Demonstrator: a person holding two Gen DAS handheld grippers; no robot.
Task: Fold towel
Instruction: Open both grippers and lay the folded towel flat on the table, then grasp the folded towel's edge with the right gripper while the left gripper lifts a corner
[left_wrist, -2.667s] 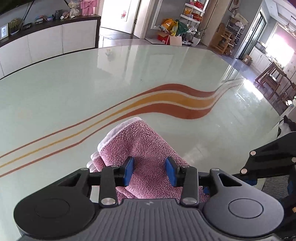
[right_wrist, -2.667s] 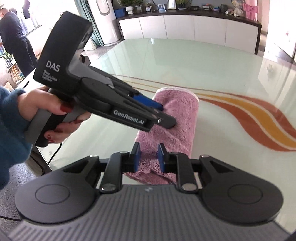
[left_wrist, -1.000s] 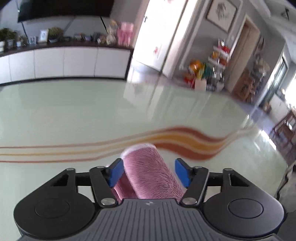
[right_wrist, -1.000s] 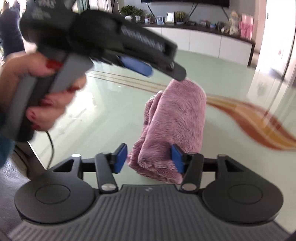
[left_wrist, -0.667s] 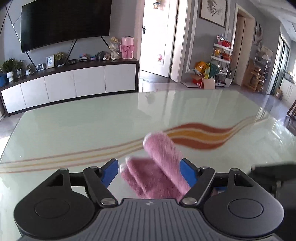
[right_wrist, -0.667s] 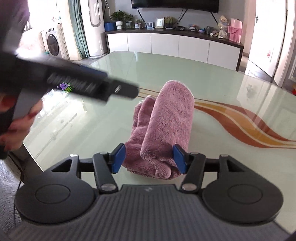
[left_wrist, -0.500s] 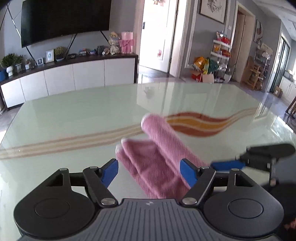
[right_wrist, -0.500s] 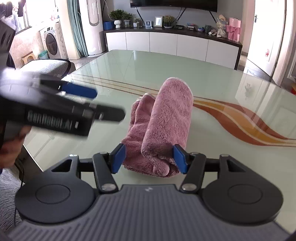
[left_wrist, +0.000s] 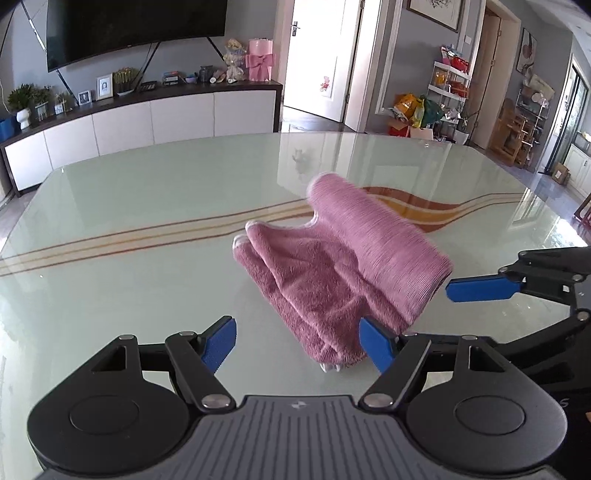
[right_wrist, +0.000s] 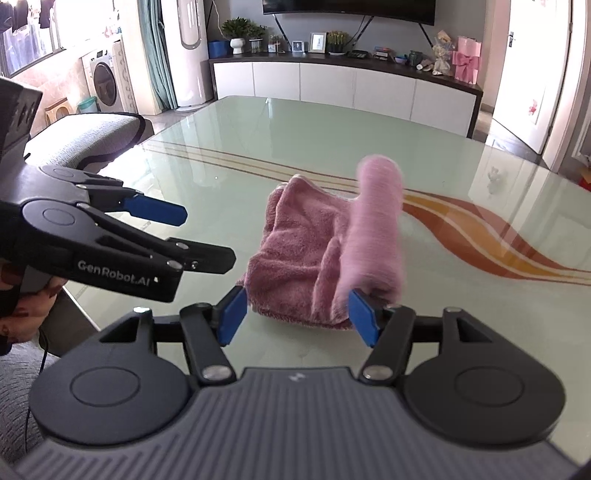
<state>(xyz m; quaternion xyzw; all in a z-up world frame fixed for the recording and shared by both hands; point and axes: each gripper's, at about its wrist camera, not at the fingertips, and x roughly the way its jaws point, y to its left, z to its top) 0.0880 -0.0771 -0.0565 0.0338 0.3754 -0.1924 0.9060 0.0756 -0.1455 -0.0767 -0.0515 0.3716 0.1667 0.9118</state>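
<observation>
The right gripper's (right_wrist: 297, 314) fingers (right_wrist: 232, 314) have just been widening; the pink towel's (right_wrist: 317, 258) near end lies between them, and contact with the right finger is hard to judge. The left gripper's (left_wrist: 297, 345) fingers (left_wrist: 218, 343) stand apart beside the towel. It lies bunched mid-surface (left_wrist: 129, 277), nearer the front edge, one fold blurred.

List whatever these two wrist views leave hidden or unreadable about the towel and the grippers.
- Towel: its upper roll is motion-blurred in both views, so its fold edges are unclear.
- Towel's near end: partly behind the right gripper pad in the right wrist view.
- Right gripper's body: cut off by the frame edge in the left wrist view.
- Left gripper: its holding hand is mostly hidden behind it.
</observation>
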